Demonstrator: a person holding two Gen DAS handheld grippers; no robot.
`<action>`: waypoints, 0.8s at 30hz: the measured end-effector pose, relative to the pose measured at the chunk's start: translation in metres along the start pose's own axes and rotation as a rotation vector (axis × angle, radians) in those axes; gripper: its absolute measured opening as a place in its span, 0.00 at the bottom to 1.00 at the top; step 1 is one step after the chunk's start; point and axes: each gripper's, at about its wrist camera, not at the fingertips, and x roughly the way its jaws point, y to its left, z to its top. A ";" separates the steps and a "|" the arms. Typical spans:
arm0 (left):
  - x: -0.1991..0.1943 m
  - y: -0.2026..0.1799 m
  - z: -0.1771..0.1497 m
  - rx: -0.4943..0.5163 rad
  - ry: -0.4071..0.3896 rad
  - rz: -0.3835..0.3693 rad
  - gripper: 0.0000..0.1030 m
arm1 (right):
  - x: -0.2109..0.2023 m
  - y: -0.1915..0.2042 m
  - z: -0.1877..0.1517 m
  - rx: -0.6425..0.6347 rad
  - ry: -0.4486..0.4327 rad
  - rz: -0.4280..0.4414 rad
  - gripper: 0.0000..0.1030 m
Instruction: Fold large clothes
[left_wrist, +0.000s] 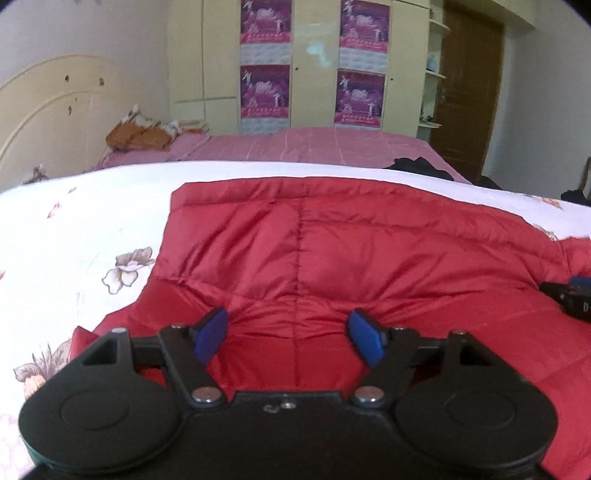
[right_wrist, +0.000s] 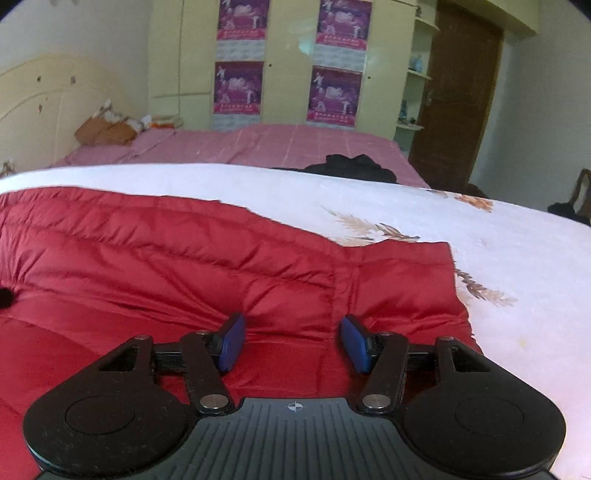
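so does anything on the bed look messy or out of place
The red quilted puffer jacket lies rumpled, not flat, on the white floral bedcover: fabric bunches into puckers between the blue fingers of both grippers. A crumpled black garment sits loose on the pink sheet behind. Nothing looks damaged.

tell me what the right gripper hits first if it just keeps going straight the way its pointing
Most likely the red quilted jacket. The right gripper points down at the puffy fabric bunched between its blue pads, near the jacket's right edge. Whether the pads already touch it is hard to tell.
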 end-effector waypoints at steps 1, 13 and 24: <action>-0.002 0.001 0.002 0.001 0.002 0.003 0.71 | 0.000 -0.001 0.002 0.004 0.013 -0.014 0.55; -0.098 -0.012 -0.016 0.073 -0.074 -0.052 0.77 | -0.100 0.015 -0.004 0.034 -0.034 0.153 0.55; -0.075 -0.021 -0.040 0.081 0.052 0.008 0.83 | -0.109 0.029 -0.038 -0.047 0.002 0.069 0.55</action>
